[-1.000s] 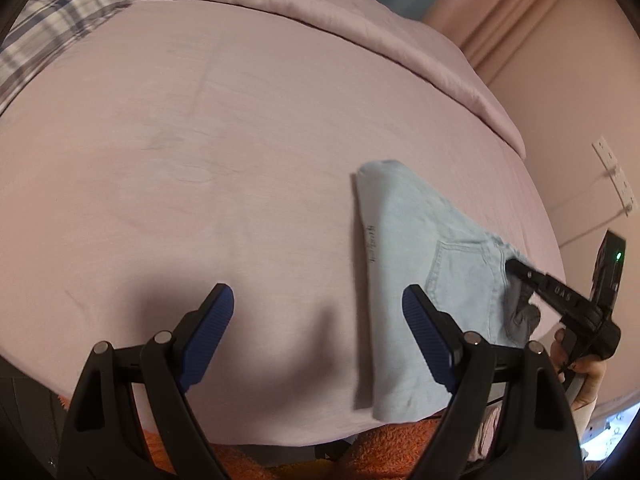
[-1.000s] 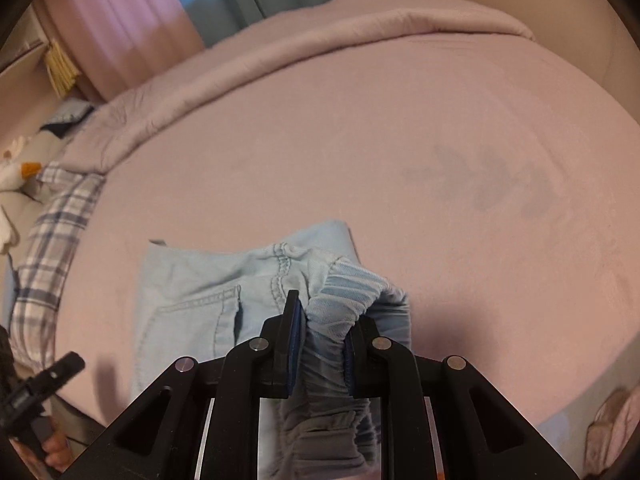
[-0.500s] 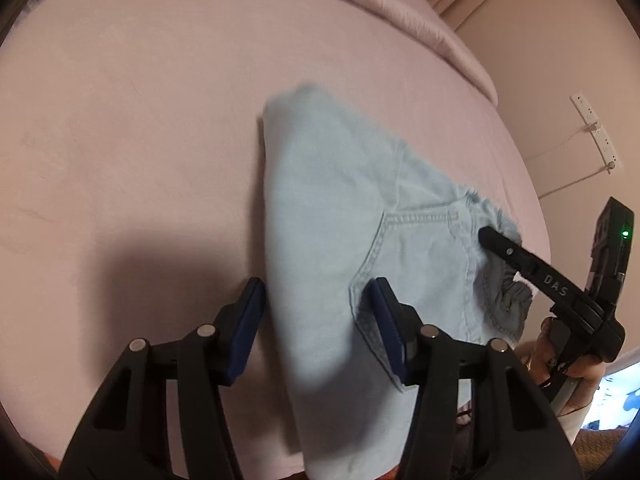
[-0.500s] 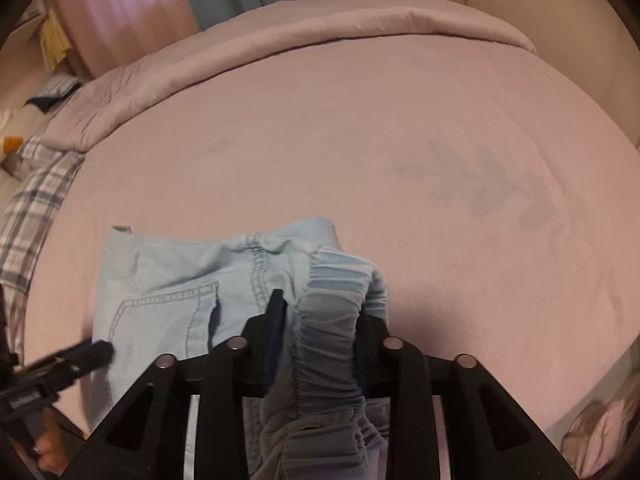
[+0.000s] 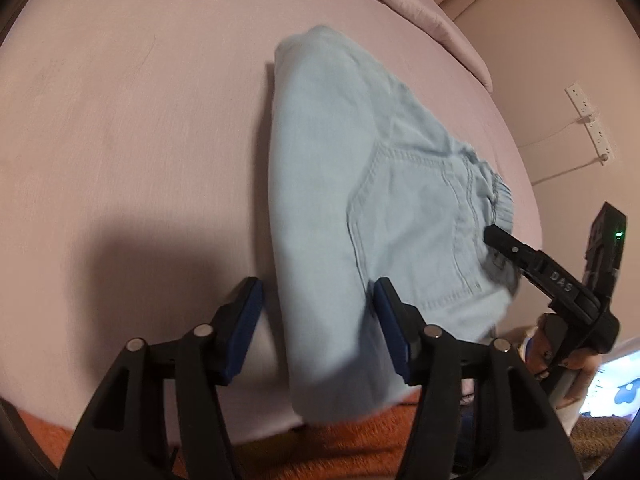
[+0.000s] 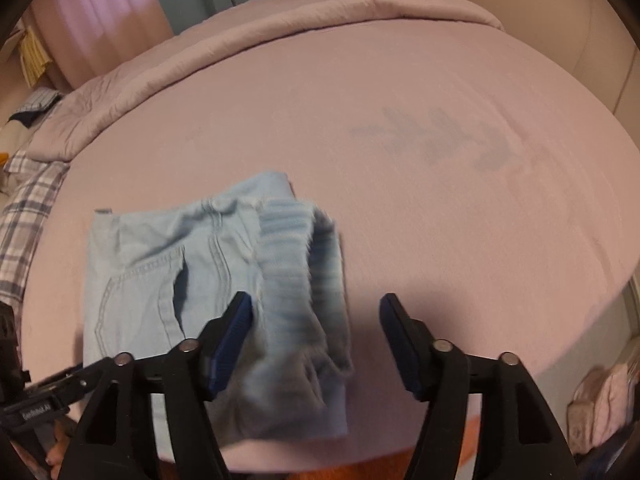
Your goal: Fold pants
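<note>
Light blue denim pants (image 5: 360, 200) lie folded on the pink bed (image 5: 120, 120), near its front edge, back pocket up. My left gripper (image 5: 318, 324) is open, its jaws either side of the folded left edge of the pants. My right gripper (image 6: 316, 332) is open, with the elastic waistband (image 6: 296, 248) of the pants (image 6: 160, 272) lying loose between its jaws. The right gripper also shows in the left wrist view (image 5: 496, 236), at the waistband. The left gripper's body shows at the lower left of the right wrist view.
A rolled pink duvet (image 6: 280, 32) runs along the far side of the bed. A plaid pillow (image 6: 24, 208) lies at the left. Curtains (image 6: 120, 4) hang behind. A wall with sockets (image 5: 588, 120) is at the right. Orange fabric (image 5: 340, 444) hangs below the bed edge.
My right gripper has opened and let go of the waistband, which has dropped. My left gripper has moved right and forward to the pants and narrowed around their left edge.
</note>
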Available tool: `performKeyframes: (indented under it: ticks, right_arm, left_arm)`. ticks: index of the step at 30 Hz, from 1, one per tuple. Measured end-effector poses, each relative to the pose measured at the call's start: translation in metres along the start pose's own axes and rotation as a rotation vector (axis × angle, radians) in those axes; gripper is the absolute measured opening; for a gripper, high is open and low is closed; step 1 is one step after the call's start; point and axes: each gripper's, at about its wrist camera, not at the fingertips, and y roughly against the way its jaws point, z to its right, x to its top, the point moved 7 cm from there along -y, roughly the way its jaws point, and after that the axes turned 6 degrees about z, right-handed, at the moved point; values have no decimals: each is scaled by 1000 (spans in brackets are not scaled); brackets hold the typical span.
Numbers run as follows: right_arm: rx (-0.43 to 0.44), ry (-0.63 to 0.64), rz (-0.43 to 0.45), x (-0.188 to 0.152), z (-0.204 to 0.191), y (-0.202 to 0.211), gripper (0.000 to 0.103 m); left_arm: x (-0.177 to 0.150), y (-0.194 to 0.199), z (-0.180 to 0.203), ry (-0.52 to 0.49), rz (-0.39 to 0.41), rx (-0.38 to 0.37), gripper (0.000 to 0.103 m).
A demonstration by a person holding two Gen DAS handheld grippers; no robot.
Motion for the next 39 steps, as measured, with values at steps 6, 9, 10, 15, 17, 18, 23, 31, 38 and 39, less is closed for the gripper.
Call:
performKeyframes:
  ticks: [6, 9, 10, 15, 17, 18, 23, 31, 38, 39]
  right_arm:
    - [42, -14, -2, -11, 6, 21, 70]
    - [62, -9, 19, -11, 5, 27, 80]
    - [70, -1, 12, -13, 4, 24, 80]
    - [159, -63, -83, -30, 0, -7, 80]
    - [195, -60, -65, -31, -5, -16, 81]
    - [195, -49, -48, -29, -7, -17, 81]
    - [208, -38, -34, -20, -22, -20, 47]
    - [225, 53, 24, -7, -58, 14, 30]
    - [265, 136, 116, 49, -101, 20, 30]
    - [265, 150, 123, 55, -108, 16, 30]
  left_arm:
    - [-7, 14, 12, -95, 12, -5, 80]
    - [4, 15, -1, 3, 65, 3, 81]
    - [5, 12, -2, 20, 60, -8, 81]
    - [8, -10, 6, -30, 85, -33, 76]
    - [11, -13, 12, -87, 94, -6, 60]
    - [14, -17, 15, -86, 92, -12, 51]
    - [18, -12, 20, -41, 97, -8, 29]
    - [42, 40, 34, -88, 212, -26, 24]
    - [103, 36, 20, -82, 304, 32, 25]
    - [108, 35, 16, -81, 310, 44, 25]
